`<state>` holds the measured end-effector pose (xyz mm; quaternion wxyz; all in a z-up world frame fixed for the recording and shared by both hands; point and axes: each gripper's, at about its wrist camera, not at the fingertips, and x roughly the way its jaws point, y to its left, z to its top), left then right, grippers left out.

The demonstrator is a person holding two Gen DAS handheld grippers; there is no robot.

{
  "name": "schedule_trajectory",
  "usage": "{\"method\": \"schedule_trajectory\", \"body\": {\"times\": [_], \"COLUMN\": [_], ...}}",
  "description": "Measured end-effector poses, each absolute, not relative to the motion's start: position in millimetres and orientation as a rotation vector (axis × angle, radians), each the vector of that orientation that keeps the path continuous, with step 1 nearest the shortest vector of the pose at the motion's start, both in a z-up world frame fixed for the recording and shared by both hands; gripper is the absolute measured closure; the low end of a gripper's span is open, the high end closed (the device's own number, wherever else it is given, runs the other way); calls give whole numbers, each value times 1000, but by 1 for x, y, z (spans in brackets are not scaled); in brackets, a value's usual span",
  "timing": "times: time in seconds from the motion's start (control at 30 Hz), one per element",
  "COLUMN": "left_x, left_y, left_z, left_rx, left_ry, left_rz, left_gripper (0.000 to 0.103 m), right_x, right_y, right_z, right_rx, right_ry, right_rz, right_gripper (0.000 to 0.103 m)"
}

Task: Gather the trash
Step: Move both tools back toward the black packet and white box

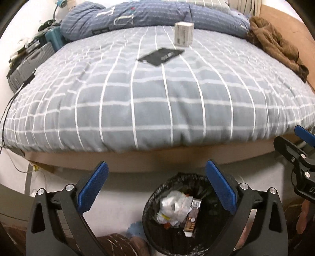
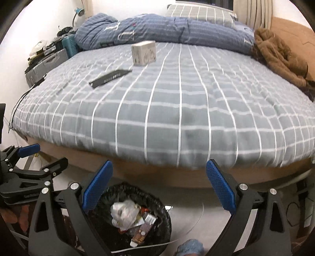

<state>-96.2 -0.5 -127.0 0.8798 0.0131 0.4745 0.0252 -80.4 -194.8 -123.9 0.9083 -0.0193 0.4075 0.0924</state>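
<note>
A black-lined trash bin stands on the floor at the foot of the bed and holds crumpled plastic and wrappers; it also shows in the right wrist view. A flat black packet and a pale upright box lie on the grey checked bedspread. My left gripper is open and empty above the bin. My right gripper is open and empty beside the bin; it shows at the right edge of the left wrist view.
A blue duvet and pillows lie at the head of the bed. A brown garment lies at the bed's right edge. Cases and clutter stand left of the bed. Blue slippers show on the floor.
</note>
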Motion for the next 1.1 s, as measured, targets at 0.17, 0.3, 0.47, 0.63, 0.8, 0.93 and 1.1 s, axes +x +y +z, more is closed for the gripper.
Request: {"method": "schedule_trajectory", "body": {"times": [0.17, 0.3, 0.47, 0.63, 0.8, 0.93, 1.1], "left_x": [-77, -60, -33, -2, 33, 59, 91], "left_y": [6, 10, 12, 15, 21, 22, 15], "left_z": [-110, -96, -79, -72, -74, -79, -87], "left_rx": [9, -12, -9, -5, -28, -14, 38], "left_ry": [955, 928, 888, 873, 882, 896, 911], "left_rz": [62, 60, 58, 55, 38, 21, -7], "left_gripper": [6, 6, 6, 6, 6, 6, 6], "right_x": [-66, -55, -40, -16, 11, 31, 55], "right_y": [-193, -192, -184, -179, -178, -177, -173], "right_z": [-107, -93, -78, -67, -65, -68, -69], "right_rx": [-37, -26, -34, -37, -38, -33, -46], "right_ry": [796, 769, 733, 712, 719, 737, 742], "right_rz": [180, 187, 195, 202, 203, 207, 217], "right_gripper": [11, 11, 11, 11, 11, 11, 11]}}
